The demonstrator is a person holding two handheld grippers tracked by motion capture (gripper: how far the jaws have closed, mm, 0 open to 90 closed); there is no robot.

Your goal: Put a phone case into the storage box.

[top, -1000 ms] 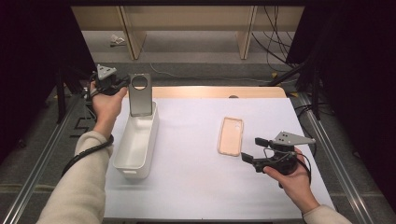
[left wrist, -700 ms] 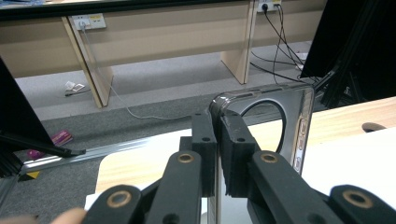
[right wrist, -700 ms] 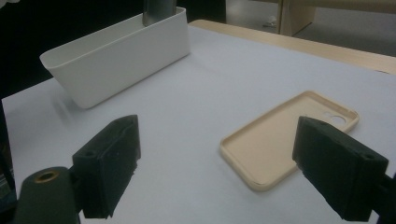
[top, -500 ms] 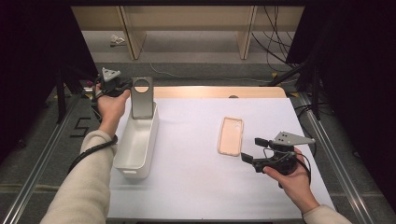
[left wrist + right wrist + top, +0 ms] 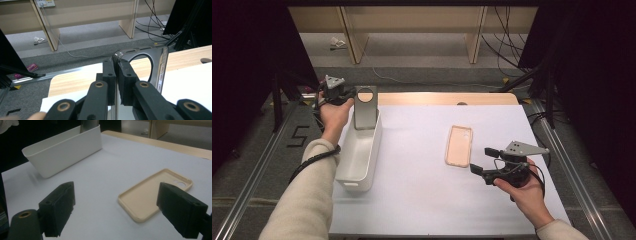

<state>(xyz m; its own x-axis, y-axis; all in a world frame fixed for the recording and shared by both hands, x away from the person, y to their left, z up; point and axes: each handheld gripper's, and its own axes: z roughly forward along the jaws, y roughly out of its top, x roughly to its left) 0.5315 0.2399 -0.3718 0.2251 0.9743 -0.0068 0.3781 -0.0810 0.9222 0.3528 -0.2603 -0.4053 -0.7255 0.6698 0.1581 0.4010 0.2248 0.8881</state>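
A: Since the left gripper [image 5: 346, 95] pinches the dark phone case [image 5: 365, 107] by its top corner, the case hangs upright, its lower end down inside the far end of the white bin [image 5: 358, 155]. In the left gripper view both pads [image 5: 126, 82] press flat on the thin edge beside the camera cut-out.

B: Why the corner, not the middle?

A: Likely so the jaws stay above the bin wall while the case goes in on end. Held at mid-length, the gripper would meet the rim. My reading, not a fact.

B: And the other hand?

A: Right gripper [image 5: 487, 161] rests low on the white mat [image 5: 422, 200], jaws standing wide apart, nothing between them. It points at the beige phone case [image 5: 459, 145], which lies flat, hollow side up, just ahead of it and not touched.

B: So beige next?

A: Probably. It is lined up for that, waiting well apart from the bin so the two hands don't crowd.
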